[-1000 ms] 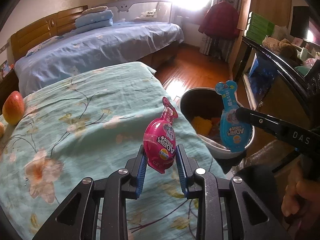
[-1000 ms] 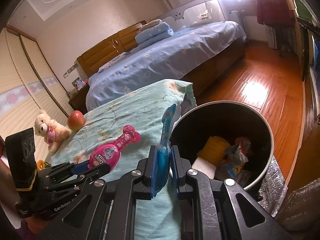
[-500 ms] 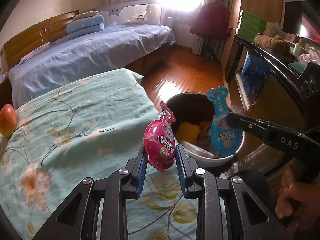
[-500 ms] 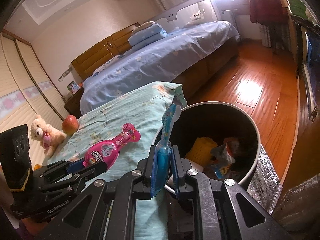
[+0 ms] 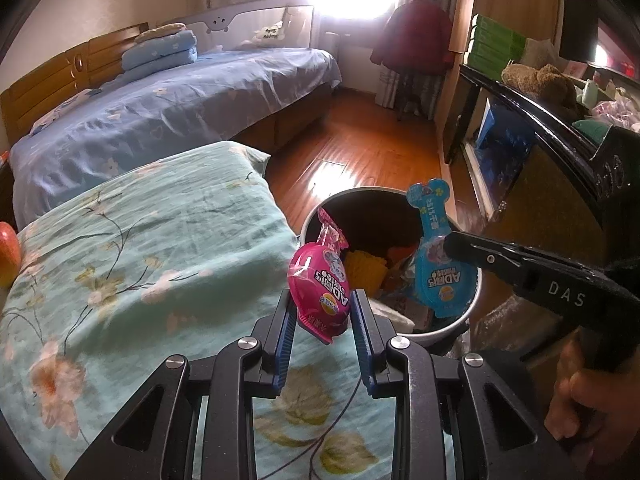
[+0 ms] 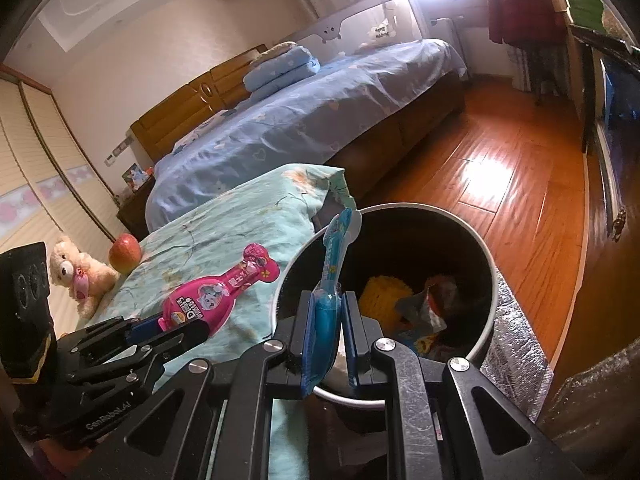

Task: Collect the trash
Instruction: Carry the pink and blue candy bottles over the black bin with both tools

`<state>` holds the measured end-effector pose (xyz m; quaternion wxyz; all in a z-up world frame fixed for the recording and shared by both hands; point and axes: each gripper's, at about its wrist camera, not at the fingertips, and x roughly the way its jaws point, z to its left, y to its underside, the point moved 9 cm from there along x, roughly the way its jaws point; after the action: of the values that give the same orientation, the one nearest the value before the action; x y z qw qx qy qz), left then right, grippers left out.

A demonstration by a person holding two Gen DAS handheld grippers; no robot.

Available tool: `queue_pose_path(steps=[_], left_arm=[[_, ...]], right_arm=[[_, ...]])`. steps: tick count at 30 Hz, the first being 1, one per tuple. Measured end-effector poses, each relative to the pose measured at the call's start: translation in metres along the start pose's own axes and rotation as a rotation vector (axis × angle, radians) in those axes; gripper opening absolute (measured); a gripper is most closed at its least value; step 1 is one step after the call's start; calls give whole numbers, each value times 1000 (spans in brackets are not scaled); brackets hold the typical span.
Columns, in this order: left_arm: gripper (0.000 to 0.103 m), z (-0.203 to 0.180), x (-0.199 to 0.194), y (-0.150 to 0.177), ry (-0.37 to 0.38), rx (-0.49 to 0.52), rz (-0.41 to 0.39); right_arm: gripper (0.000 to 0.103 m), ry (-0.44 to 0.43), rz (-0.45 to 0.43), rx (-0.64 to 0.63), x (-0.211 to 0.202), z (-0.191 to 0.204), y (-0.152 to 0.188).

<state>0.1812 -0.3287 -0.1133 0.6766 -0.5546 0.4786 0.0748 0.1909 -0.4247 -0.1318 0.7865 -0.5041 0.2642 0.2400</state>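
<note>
**Two packets held at the bin**

The left gripper (image 5: 323,314) is clamped on a pink packet (image 5: 320,284), at the bin's (image 5: 460,322) nine o'clock rim. The right gripper (image 6: 326,320) pinches a blue packet (image 6: 326,308) edge-on over the bin's mouth. Inside the bin lie a yellow sponge (image 6: 384,296) at centre, crumpled wrappers (image 6: 428,308) toward three o'clock, and something white at six.

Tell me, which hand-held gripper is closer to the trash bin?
The right hand-held gripper: its blue packet hangs over the trash bin. The left hand-held gripper, holding the pink packet, is over the bed beside it.
</note>
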Motion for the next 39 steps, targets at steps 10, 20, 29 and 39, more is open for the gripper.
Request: queue_pose_path(steps=[10, 20, 29, 39], left_arm=[[14, -11, 17, -9, 17, 6, 14], [14, -19, 31, -14, 22, 19, 22], [14, -26, 36, -17, 29, 29, 20], [14, -29, 43, -21, 36, 29, 25]], right_arm=[[13, 30, 7, 9, 5, -16, -4], [13, 43, 18, 23, 13, -27, -5], [13, 50, 21, 32, 17, -35, -9], [13, 57, 34, 45, 22, -44, -9]])
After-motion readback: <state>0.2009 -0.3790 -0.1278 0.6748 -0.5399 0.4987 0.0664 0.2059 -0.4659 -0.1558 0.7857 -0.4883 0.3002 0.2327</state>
